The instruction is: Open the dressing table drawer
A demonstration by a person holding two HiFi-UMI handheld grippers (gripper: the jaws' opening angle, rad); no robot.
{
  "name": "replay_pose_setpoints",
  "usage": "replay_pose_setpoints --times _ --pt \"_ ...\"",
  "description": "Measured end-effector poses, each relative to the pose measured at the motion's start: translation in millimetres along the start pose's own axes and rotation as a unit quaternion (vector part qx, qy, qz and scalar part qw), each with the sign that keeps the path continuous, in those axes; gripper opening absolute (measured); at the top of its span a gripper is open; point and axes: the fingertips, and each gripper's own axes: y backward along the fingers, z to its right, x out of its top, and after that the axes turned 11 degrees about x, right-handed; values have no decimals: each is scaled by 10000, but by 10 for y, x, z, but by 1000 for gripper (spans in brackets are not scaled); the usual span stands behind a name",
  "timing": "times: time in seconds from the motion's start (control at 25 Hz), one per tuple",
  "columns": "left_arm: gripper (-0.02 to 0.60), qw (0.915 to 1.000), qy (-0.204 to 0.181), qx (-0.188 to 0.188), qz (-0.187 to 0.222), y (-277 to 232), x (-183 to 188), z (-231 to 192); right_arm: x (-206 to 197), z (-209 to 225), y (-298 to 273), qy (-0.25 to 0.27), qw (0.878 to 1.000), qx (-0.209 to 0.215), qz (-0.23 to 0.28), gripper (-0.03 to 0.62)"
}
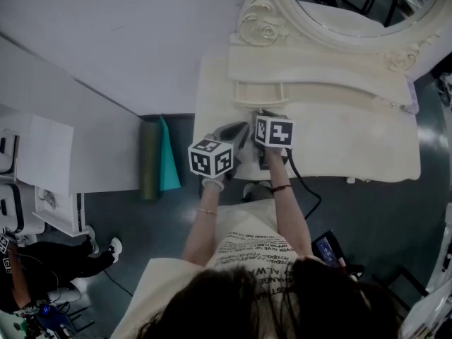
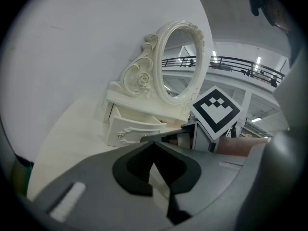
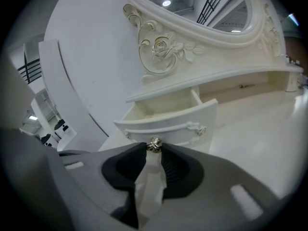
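Observation:
A cream dressing table [image 1: 353,143] carries an oval mirror [image 1: 353,6], and a small drawer [image 3: 168,121] beneath the mirror's left side stands pulled partway out, its inside bare. My right gripper [image 3: 154,147] is shut on the drawer's small metal knob [image 3: 154,144], which sits between the tips. In the head view the right gripper [image 1: 261,115] reaches the drawer [image 1: 258,94] from the front. My left gripper [image 2: 154,143] hovers over the tabletop just left of it, tips together and nothing held. From the left gripper view the drawer [image 2: 132,129] shows ahead, with the right gripper's marker cube [image 2: 215,110] beside it.
A dark green roll [image 1: 150,161] and a teal sheet [image 1: 168,162] stand against the table's left side. A white wall panel [image 1: 106,48] runs behind. A black cable [image 1: 304,189] trails from the right gripper toward a small screen device [image 1: 328,249] on the floor.

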Motion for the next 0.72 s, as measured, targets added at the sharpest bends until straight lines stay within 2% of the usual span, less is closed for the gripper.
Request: replay_pose_setpoints --times 0.48,0.72 --pt "-6 10000 -21 21 23 100 -30 -13 -23 -17 26 52 9999 -63 77 106" --pt "-6 10000 -27 -21 9 112 -47 2 -7 -30 53 121 9997 39 205 121"
